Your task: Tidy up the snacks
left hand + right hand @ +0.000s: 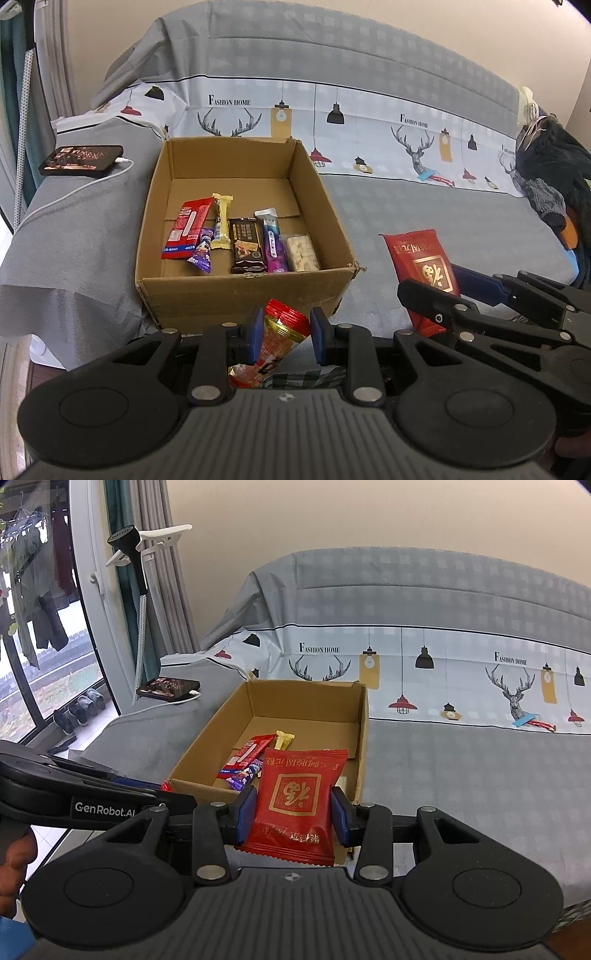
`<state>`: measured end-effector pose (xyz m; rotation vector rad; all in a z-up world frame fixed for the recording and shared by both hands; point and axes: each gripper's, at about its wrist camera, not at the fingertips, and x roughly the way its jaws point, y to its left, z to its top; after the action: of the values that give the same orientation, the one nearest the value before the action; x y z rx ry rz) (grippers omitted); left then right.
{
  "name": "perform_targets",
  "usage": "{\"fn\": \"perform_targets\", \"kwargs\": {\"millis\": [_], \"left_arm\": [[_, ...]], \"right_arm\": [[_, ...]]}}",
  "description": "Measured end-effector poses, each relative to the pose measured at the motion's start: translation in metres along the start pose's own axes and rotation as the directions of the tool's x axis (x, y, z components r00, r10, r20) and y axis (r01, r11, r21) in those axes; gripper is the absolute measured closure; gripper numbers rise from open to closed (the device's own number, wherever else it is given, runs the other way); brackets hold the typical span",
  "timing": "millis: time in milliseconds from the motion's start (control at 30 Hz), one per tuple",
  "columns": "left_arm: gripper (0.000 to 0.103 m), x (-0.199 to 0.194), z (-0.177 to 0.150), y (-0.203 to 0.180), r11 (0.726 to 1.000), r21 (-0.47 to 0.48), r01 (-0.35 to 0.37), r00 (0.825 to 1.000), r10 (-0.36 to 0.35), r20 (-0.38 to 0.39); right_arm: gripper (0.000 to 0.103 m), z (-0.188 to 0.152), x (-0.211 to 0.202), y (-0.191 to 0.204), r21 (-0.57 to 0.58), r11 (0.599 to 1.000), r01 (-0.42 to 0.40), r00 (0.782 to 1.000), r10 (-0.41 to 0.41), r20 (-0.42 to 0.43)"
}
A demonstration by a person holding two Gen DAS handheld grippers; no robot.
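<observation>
Both grippers are loaded right now. The left gripper [284, 339] has its blue pads partly closed around a red and gold snack packet [282, 332], which sits crumpled between them just in front of the near wall of the cardboard box [243, 291]. The right gripper [291, 812] is pinched onto a flat red packet [295, 805] with gold print, pads pressing both side edges, packet standing upright and covering part of the box's near right corner in that view. In the left wrist view the same red packet [424, 273] shows off to the right of the box, held above the grey sofa cover [424, 206].

The box is open on top, flaps folded or cut away, and its near right corner looks a bit torn. Inside, 6 snacks lie in a rough row along the near wall: a red wrapper [186, 229], a small purple packet [202, 253], a yellow bar [221, 221], a dark brown bar [246, 245], a purple and silver stick [272, 240] and a clear pack of pale pieces [302, 251]. The back half of the box floor is bare cardboard, so that's where the space is.

Left of the box, a phone [81, 159] on a white cable [74, 192] rests on the armrest, well apart. Dark clothes [554, 177] are piled at the sofa's far right end.
</observation>
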<state>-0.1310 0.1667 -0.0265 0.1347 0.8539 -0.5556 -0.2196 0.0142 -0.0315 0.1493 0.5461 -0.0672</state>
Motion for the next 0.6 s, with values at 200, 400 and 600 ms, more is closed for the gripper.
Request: {"fn": "perform_targets", "kwargs": {"millis": [200, 400, 600], "left_arm": [[0.073, 0.0026, 0.0, -0.0001, 1.0, 0.0, 0.004, 1.0, -0.004, -0.005], [0.073, 0.0042, 0.0002, -0.0006, 1.0, -0.003, 0.005, 1.0, -0.005, -0.008], [0.073, 0.0082, 0.0016, 0.0027, 1.0, -0.017, 0.011, 1.0, -0.011, -0.016]], "right_arm": [[0.059, -0.001, 0.0026, 0.0005, 0.001, 1.0, 0.0, 1.0, 0.0, -0.009], [0.059, -0.0015, 0.0062, 0.0, 0.003, 1.0, 0.001, 1.0, -0.001, -0.021], [0.059, -0.0015, 0.0104, 0.0008, 0.001, 1.0, 0.004, 0.999, -0.003, -0.034]]}}
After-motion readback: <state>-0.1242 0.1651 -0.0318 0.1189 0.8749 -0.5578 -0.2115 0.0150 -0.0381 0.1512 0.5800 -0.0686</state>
